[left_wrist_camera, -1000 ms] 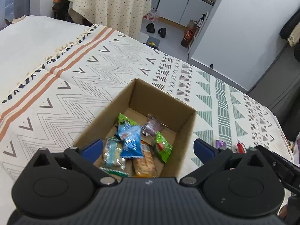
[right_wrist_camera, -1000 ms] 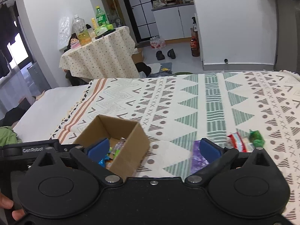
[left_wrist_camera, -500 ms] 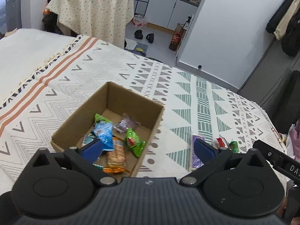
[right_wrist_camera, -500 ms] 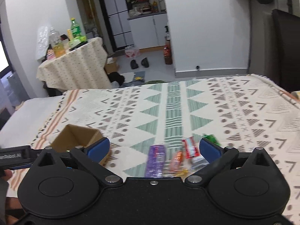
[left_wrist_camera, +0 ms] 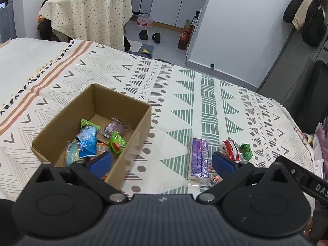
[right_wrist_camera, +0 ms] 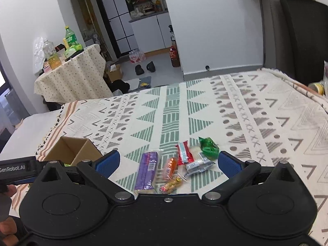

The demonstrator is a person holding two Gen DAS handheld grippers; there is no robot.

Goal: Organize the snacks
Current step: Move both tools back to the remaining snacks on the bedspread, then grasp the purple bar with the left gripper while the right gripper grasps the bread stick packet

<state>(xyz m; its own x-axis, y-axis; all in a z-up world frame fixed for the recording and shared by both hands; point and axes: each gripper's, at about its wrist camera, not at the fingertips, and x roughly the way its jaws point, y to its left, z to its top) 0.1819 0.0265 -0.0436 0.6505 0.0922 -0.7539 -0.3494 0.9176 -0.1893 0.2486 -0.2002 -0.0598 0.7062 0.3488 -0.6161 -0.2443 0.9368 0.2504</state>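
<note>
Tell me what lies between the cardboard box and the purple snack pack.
Nothing: only bare patterned blanket separates the cardboard box from the purple pack, clearest in the left wrist view.

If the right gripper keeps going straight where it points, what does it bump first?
Probably the loose snack pile: the open right gripper points at the orange wrapper, beside the purple packet. Depth is unclear.

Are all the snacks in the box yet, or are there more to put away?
Not yet. Several snacks already lie in the cardboard box, like the blue packet. Both the left tool and the right tool are open and hold nothing. A small pile waits on the blanket beside the box: the purple packet, a red packet, a green packet and a few smaller ones.
</note>
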